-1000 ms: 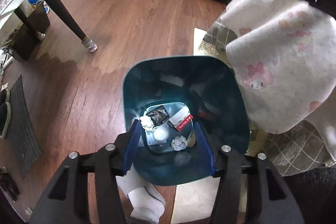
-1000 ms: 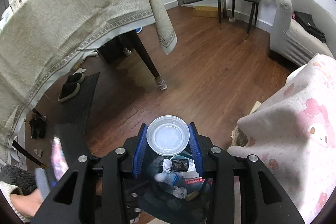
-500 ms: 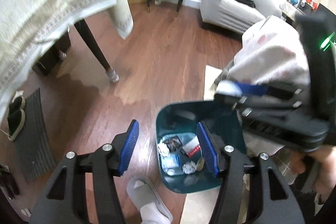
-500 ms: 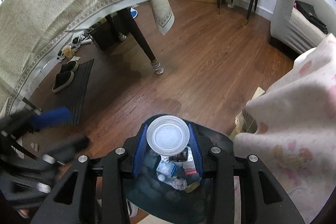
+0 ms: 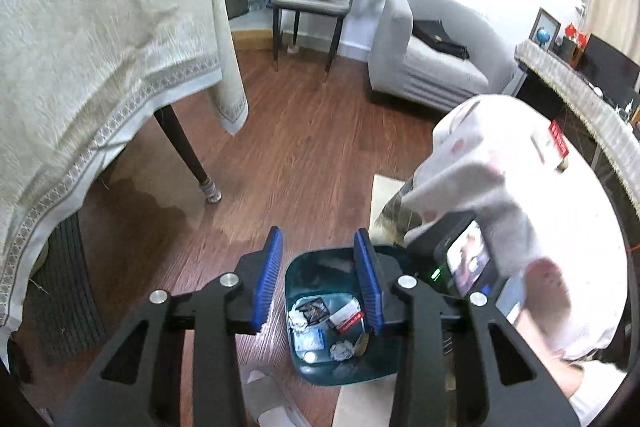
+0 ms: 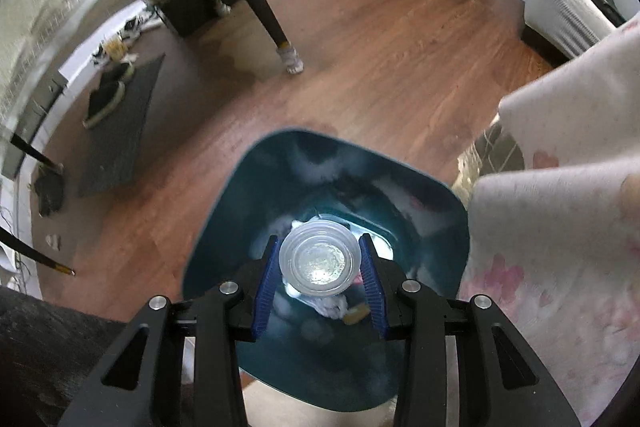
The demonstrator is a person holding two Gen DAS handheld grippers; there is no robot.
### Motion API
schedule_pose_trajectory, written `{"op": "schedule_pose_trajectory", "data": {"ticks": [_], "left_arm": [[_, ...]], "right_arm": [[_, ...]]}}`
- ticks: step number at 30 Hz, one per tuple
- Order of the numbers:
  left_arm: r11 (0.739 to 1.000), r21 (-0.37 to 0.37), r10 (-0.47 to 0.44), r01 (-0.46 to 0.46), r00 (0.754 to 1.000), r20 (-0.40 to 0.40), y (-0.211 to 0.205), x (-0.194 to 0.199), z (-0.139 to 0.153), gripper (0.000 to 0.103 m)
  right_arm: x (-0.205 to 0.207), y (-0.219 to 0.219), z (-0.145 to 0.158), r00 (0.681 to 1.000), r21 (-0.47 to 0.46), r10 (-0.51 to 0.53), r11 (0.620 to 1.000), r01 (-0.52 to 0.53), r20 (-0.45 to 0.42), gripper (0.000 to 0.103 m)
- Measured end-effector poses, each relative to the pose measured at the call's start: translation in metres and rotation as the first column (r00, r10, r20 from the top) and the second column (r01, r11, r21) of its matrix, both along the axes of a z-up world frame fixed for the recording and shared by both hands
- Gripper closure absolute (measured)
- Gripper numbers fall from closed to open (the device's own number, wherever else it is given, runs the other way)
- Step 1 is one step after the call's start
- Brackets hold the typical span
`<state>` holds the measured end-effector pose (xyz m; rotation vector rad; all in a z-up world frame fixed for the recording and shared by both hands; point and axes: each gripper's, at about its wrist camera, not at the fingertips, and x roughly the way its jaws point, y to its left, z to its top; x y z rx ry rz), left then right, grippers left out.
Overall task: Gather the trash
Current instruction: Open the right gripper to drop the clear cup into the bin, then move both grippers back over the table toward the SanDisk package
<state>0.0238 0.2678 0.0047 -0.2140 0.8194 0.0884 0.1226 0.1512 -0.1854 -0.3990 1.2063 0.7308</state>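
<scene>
A dark teal trash bin [image 6: 224,227] stands on the wood floor; it also shows in the left wrist view [image 5: 304,267], holding crumpled paper [image 5: 342,350], wrappers and a red-and-white packet [image 5: 347,315]. My right gripper [image 6: 320,263] is shut on a clear plastic cup [image 6: 319,259], held directly above the bin's opening. My left gripper [image 5: 318,275] is open and empty, raised above and behind the bin. The back of the right gripper's unit [image 5: 460,259] shows at the right of the left wrist view.
A table with a cream tablecloth [image 5: 100,47] and a dark leg [image 5: 188,155] stands to the left. A pink-patterned blanket [image 6: 560,227] lies right of the bin. A grey sofa [image 5: 432,59], a chair [image 5: 312,7], a dark mat [image 6: 120,127] and shoes [image 6: 108,91] are around.
The right gripper has moved down and forward with the cup, now over the bin's mouth. The left gripper has lifted and pulled back from the bin.
</scene>
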Motion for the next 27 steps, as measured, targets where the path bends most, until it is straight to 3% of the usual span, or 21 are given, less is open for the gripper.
{"op": "schedule_pose_trajectory", "data": {"ticks": [6, 9, 15, 23, 25, 27], "left_arm": [[1.000, -0.022, 0.007, -0.006, 0.999, 0.046, 0.002, -0.001, 0.019, 0.065], [0.999, -0.038, 0.009, -0.007, 0.998, 0.058, 0.000, 0.001, 0.026, 0.065], [0.999, -0.036, 0.005, -0.002, 0.996, 0.085, -0.011, 0.010, 0.038, 0.065], [0.998, -0.040, -0.041, 0.045, 0.995, 0.096, -0.038, 0.027, 0.058, 0.049], [0.997, -0.032, -0.061, 0.065, 0.992, 0.112, -0.052, 0.032, 0.067, 0.046], [0.996, -0.037, -0.080, 0.086, 0.989, 0.126, -0.065, 0.036, 0.075, 0.043]], "right_arm": [[-0.004, -0.010, -0.014, 1.000, -0.066, 0.020, 0.998, -0.020, -0.002, 0.059], [-0.008, -0.015, -0.011, 0.999, -0.072, 0.032, 0.997, -0.031, 0.010, 0.032], [-0.025, -0.020, 0.027, 0.995, 0.010, 0.088, 0.996, -0.088, 0.042, 0.032], [-0.045, -0.049, 0.115, 0.978, 0.146, 0.112, 0.980, -0.138, 0.174, 0.032], [-0.047, -0.063, 0.134, 0.977, 0.182, 0.105, 0.973, -0.139, 0.186, 0.039], [-0.048, -0.077, 0.150, 0.973, 0.188, 0.087, 0.974, -0.128, 0.212, 0.039]]}}
